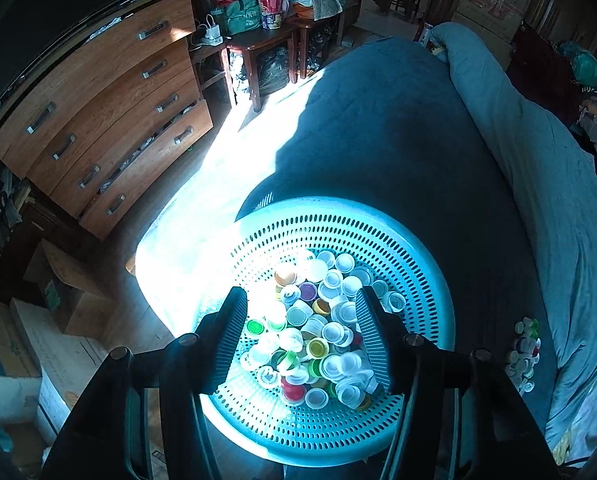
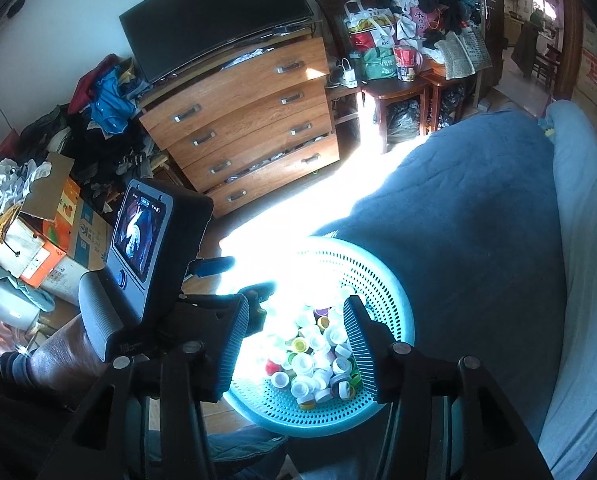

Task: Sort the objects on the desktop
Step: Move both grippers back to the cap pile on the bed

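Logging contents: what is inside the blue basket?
The basket holds a heap of bottle caps, mostly white, some green, yellow, red, purple. Caps lower in the heap are covered.

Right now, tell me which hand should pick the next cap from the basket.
Probably left: the left gripper hangs open above the bottle caps in the turquoise basket; the right gripper looks farther back.

The sunlit left side of the perforated basket (image 2: 382,280) burns out to white in the right wrist view, so the bottle caps (image 2: 318,356) lying there cannot be told apart. In the left wrist view the basket's near rim (image 1: 298,446) is hidden behind the gripper frame, and the small heap of caps (image 1: 524,354) on the blue bedding (image 1: 418,140) is too small to count. The print on the cardboard boxes (image 2: 54,236) is too small to read, and the person's hand (image 2: 58,360) is cut off by the left gripper's body.
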